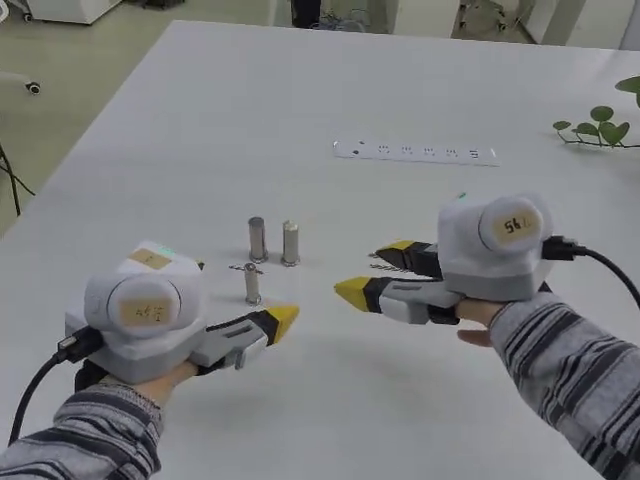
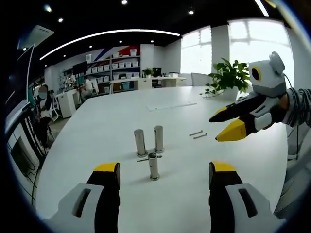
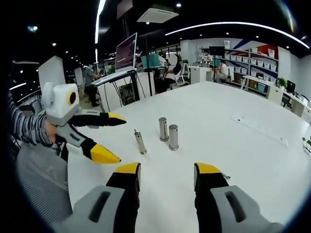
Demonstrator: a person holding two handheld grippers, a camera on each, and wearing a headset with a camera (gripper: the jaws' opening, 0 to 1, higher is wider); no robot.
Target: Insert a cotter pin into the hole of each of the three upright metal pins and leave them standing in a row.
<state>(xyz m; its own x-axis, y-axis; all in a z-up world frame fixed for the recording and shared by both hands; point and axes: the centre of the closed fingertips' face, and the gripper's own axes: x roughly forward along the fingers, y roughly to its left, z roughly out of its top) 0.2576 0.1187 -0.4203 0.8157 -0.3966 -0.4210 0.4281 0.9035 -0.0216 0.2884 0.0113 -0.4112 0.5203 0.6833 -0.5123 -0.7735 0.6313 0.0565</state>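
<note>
Claws both spread wide and empty: left gripper point(image 2: 164, 169) along the bottom of its own view, right gripper point(image 1: 368, 270) at centre right of the head view. Apparently one thin wire cotter pin point(image 1: 238, 267) already through the nearest short steel cylinder pin point(image 1: 252, 287). Behind it, a bare steel pin point(image 1: 258, 240) and its twin point(image 1: 290, 243), so second insertion in hand. Next: pinch one of the loose cotter pins point(image 2: 199, 136) right of centre in the left gripper view and line it up with a hole.
</note>
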